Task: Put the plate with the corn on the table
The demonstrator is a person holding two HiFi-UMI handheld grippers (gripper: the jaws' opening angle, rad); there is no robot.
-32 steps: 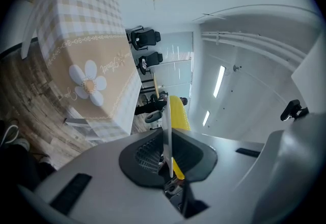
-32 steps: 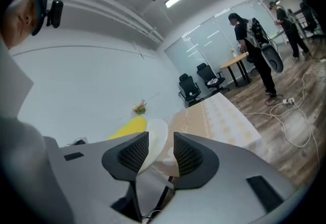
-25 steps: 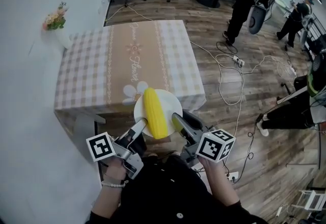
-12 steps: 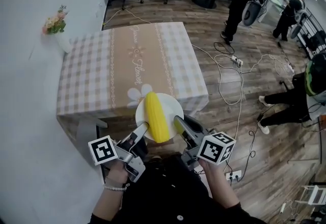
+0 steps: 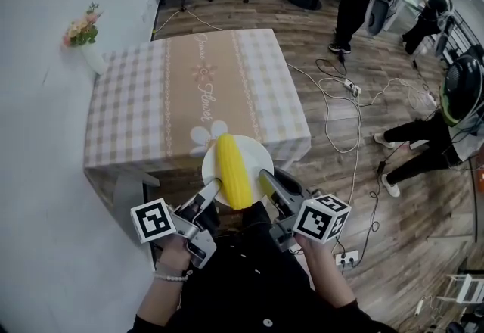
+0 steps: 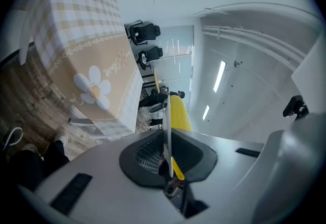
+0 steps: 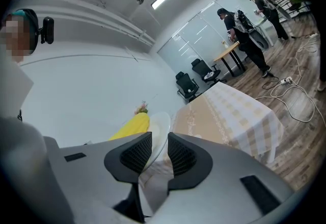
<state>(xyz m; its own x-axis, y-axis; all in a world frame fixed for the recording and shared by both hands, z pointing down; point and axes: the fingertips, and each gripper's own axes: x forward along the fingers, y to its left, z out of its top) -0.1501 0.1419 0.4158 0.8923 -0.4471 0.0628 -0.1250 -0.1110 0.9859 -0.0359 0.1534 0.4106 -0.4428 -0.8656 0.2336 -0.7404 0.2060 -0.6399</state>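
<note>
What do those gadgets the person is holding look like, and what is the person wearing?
The left claw and right claw are smooth grey plastic. Each ends in two tapering jaws lined with black ribbed pads. Each also carries a white cube printed with black square markers. The person wears a black top and a pale beaded bracelet on the left wrist.

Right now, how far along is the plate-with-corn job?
Done: the left hand-held gripper and right hand-held gripper each clamp the plate by its rim, corn lying on it. In hand: plate held in the air at the near edge of the table. Left: set it down, release.
</note>
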